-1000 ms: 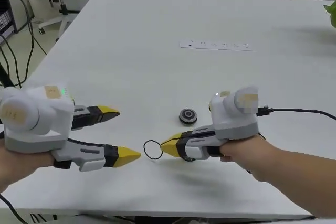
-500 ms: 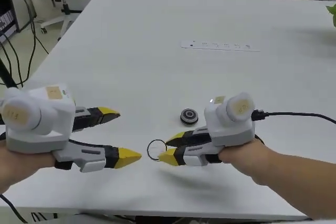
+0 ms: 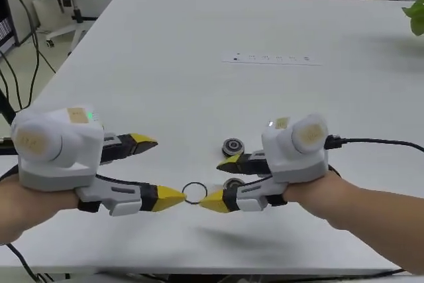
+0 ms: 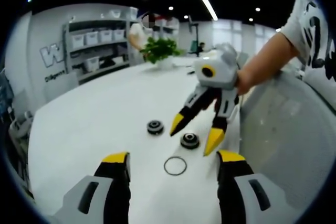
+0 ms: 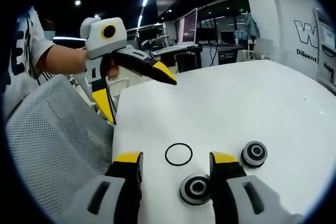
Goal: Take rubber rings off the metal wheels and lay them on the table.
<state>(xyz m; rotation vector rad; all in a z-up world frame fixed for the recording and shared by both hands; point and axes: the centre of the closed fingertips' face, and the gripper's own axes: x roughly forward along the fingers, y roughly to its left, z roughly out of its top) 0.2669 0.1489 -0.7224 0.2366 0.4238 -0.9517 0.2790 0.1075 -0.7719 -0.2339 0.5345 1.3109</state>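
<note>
- Lying flat on the white bench (image 3: 199, 64), near its front edge, a thin black rubber ring (image 3: 194, 192) is sitting loose, apart from both wheels.
- The left gripper (image 3: 167, 169) is hovering just over the bench with its yellow-tipped jaws spread wide. Its lower tip is pointing at the ring from the left, just beside it.
- The right gripper (image 3: 212, 182) is facing it from the opposite side, jaws likewise spread apart. Its lower tip is sitting just beside the ring's right edge.
- The near metal wheel (image 3: 233, 184) is resting on the bench between the right gripper's open jaws, partly hidden by them in the head view. Whether a jaw is touching it cannot be told.
- The far metal wheel (image 3: 232, 146) is lying flat a little farther back, apart from the near one and from both grippers.
- A black cable (image 3: 377, 141) is trailing from the right gripper off to the right.
- A flush socket strip (image 3: 271, 58) is showing farther back in the bench top.
</note>
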